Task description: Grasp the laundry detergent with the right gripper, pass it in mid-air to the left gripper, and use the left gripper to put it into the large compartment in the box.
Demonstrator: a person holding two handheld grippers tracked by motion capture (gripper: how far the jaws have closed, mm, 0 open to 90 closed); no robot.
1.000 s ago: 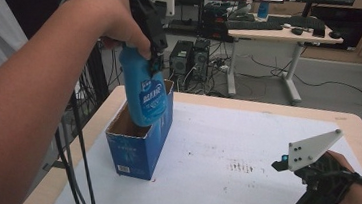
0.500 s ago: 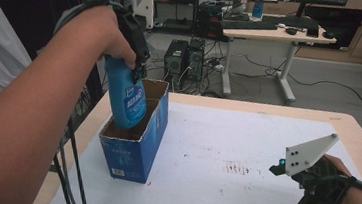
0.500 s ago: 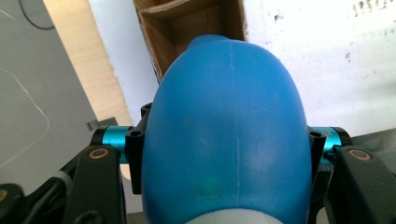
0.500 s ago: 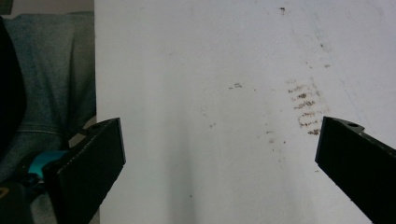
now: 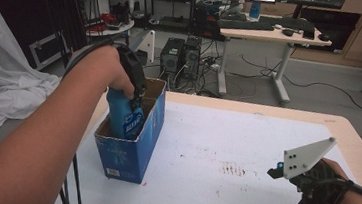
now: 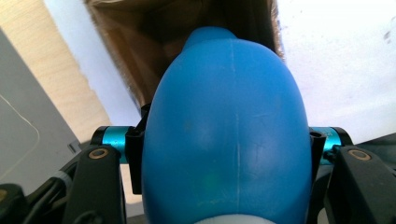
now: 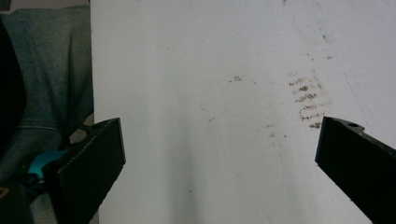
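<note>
A blue plastic bottle (image 5: 125, 118) with a white-lettered label stands partly inside an open blue cardboard box (image 5: 133, 152) at the table's left. My left gripper (image 5: 133, 99) is shut on the bottle's upper part from above. In the left gripper view the bottle's rounded blue body (image 6: 224, 140) sits between both jaws, with the box's brown inside (image 6: 140, 46) beyond it. My right gripper (image 5: 281, 172) hovers low at the table's front right. Its jaws (image 7: 219, 163) stand wide open over bare white table, holding nothing.
The white table top (image 5: 251, 125) bears a patch of brownish marks (image 5: 233, 168) near the right gripper. A wooden rim (image 5: 355, 135) runs along its right side. Behind the table stand a desk with monitors (image 5: 262, 29) and computer towers (image 5: 182, 56). Cables hang at the left.
My left hand has come down with the blue bottle, which now sits deeper in the box. The right gripper has stayed where it was.
</note>
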